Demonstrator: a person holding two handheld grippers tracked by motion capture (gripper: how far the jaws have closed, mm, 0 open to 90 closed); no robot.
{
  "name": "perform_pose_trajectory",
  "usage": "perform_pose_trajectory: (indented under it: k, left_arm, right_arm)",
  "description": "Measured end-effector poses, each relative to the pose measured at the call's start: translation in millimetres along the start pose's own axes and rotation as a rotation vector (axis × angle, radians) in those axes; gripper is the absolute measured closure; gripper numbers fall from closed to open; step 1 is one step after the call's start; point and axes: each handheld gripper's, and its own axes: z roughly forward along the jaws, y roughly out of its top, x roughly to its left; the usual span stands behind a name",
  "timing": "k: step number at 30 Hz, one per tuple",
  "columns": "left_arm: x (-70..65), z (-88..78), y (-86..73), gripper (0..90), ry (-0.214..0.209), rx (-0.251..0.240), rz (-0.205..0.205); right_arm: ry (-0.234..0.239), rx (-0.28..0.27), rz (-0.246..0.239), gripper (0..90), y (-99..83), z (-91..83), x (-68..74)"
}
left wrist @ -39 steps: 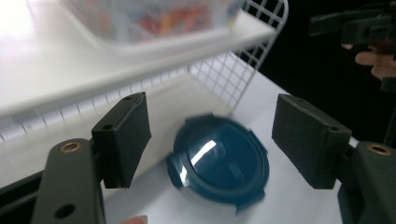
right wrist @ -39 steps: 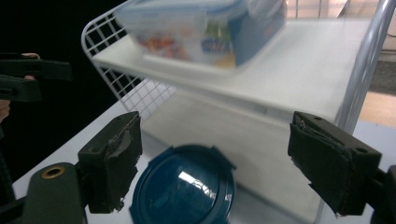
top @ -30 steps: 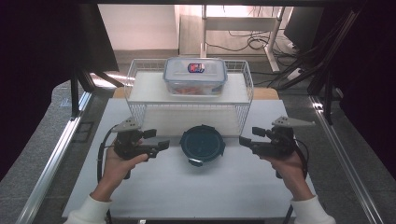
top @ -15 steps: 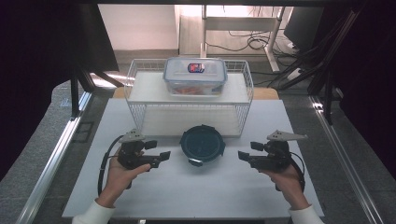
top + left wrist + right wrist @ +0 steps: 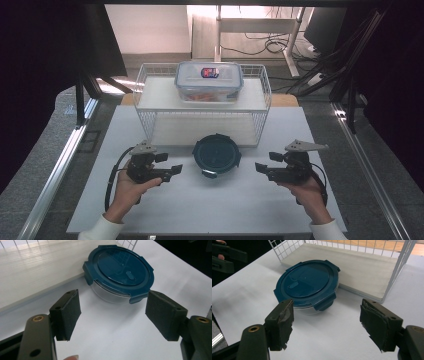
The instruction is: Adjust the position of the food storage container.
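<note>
The round container (image 5: 217, 154) with its dark blue lid sits at the centre of the high view, on the white bench (image 5: 225, 200), just in front of the wire rack (image 5: 150, 100). From above, its glass body is hidden under the lid; the left claw view (image 5: 117, 272) and the right claw view (image 5: 308, 283) both show that clear wall below the lid's clips. The rack's upper shelf carries a clear rectangular box (image 5: 209, 81), whose contents are hard to make out beyond something orange.

The left claw (image 5: 176, 170) lies at lower left of the high view, the right claw (image 5: 260, 167) at lower right. Each stands wide open and grips nothing, with the container ahead of the pads, apart from them. In the right claw view the other claw is cut off at the upper left corner.
</note>
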Motion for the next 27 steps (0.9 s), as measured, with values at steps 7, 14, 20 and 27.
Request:
perform_pose_trajectory:
  k: [7, 14, 20, 27]
  left_arm:
    - [-0.1, 2.8, -1.3, 27.1, -0.005, 0.016, 0.001]
    - [0.6, 10.0, -4.7, 26.3, -0.001, 0.047, 0.005]
    - [7.2, 9.1, -7.5, 26.3, 0.009, 0.05, -0.021]
    - [11.3, 11.5, -9.8, 26.4, -0.023, 0.055, -0.063]
  right_arm:
    - [-0.011, 0.028, -0.014, 27.6, -1.2, 6.2, -1.7]
    - [0.007, 0.067, -0.032, 42.3, 20.1, 27.1, -6.2]
    - [-0.037, 0.151, -0.114, 65.4, 48.9, 61.8, -8.8]
    - [-0.105, 0.232, -0.209, 83.3, 64.4, 107.3, -12.9]
